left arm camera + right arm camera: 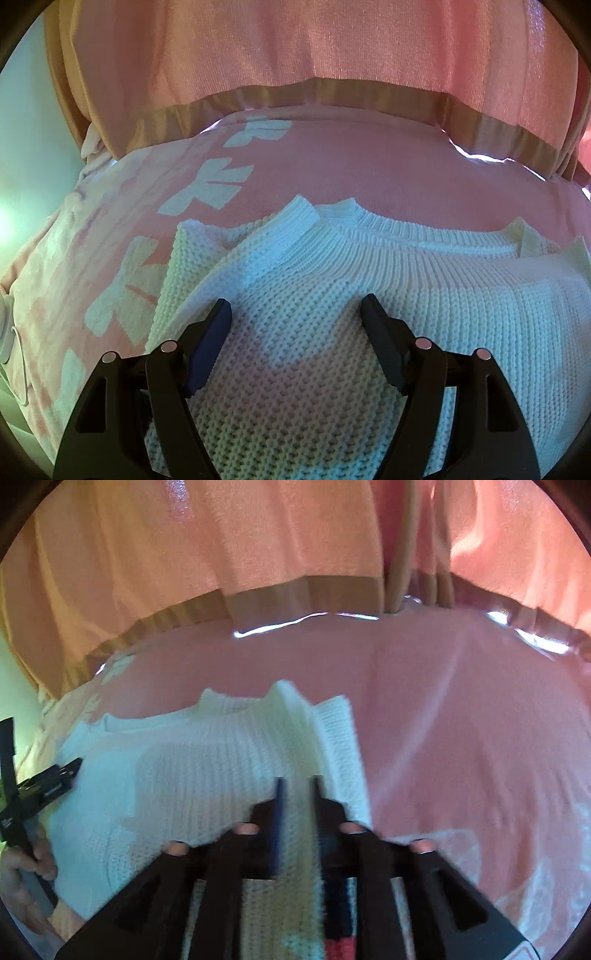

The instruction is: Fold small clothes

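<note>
White knit sweater (332, 280), spread on a pink bed cover (369, 166) with pale leaf prints, ribbed collar lying farthest from both cameras. Nearest in the left wrist view, left gripper (295, 317) poised over the sweater's body, jaws standing well apart, knit showing between them but pressed by neither pad. In the right wrist view, right gripper (296, 780) at the sweater's right-hand edge, jaws narrow, a raised strip of knit running between them; pads (277, 812) blurred, so contact looks likely but cannot be confirmed. Same view, far left: left gripper's black frame and the hand (26, 871) holding it, beside the sweater's opposite side. Long axis of the garment running roughly straight away from both grippers, hem near, collar far; right side edge already lifted into a ridge toward the middle. Judged: side fold in hand, turning on that right edge crossing leftward over the body, with the right gripper the nearer to it and the left placed to pin the middle. Beyond the sweater, bare pink cover, then peach curtains (295, 48) with tan hems hanging behind the bed.
</note>
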`<state>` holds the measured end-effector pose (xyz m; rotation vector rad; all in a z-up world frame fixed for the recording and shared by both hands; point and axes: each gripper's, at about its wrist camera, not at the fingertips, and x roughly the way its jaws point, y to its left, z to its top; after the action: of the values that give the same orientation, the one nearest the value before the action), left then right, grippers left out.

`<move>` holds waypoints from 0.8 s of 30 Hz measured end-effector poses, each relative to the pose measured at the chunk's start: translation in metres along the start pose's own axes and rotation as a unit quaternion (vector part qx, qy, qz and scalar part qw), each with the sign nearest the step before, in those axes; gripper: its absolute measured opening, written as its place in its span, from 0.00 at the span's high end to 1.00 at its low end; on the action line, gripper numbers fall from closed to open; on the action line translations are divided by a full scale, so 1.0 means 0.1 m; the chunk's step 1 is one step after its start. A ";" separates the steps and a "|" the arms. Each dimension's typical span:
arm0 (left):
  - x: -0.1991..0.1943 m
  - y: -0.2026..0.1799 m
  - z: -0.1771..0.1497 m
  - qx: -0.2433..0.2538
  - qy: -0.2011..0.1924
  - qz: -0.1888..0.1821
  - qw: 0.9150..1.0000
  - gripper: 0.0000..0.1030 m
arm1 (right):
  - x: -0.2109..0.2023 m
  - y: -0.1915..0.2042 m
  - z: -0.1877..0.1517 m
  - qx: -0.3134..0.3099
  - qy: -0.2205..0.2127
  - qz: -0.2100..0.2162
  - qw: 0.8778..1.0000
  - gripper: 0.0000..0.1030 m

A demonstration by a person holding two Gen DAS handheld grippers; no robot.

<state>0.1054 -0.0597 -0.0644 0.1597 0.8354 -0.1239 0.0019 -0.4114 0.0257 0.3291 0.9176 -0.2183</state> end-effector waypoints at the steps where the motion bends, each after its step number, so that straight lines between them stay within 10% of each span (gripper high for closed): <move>1: -0.02 0.01 0.00 -0.002 0.002 -0.002 1.000 0.32 | 0.02 -0.05 -0.01 0.010 0.006 -0.009 1.000 0.65; 9: -0.14 0.36 0.10 -0.059 -0.013 0.003 0.998 0.35 | 0.30 0.02 0.17 0.018 0.038 0.025 0.999 0.66; 10: -0.05 0.41 0.09 -0.068 0.005 -0.002 0.998 0.50 | 0.31 0.03 0.19 0.014 0.034 0.030 0.999 0.88; 13: 0.05 0.49 0.09 -0.089 0.025 -0.047 0.995 0.90 | 0.26 0.09 0.22 0.002 0.013 0.027 1.000 0.93; 19: -0.29 0.53 0.22 -0.083 -0.036 -0.039 0.995 0.93 | -0.33 0.12 0.33 -0.007 -0.103 0.044 0.994 0.93; 22: 0.16 0.66 0.14 -0.103 0.043 -0.016 0.994 0.92 | 0.26 -0.07 0.29 0.019 0.015 -0.006 1.000 0.93; 24: 0.12 0.62 0.15 -0.093 0.031 -0.005 0.995 0.92 | 0.37 -0.18 0.26 0.055 0.032 0.015 0.998 0.93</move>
<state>0.1346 -0.0026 -0.0583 -0.0163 0.9041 -0.0510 0.0374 -0.4395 0.0069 0.4530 0.9652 -0.2330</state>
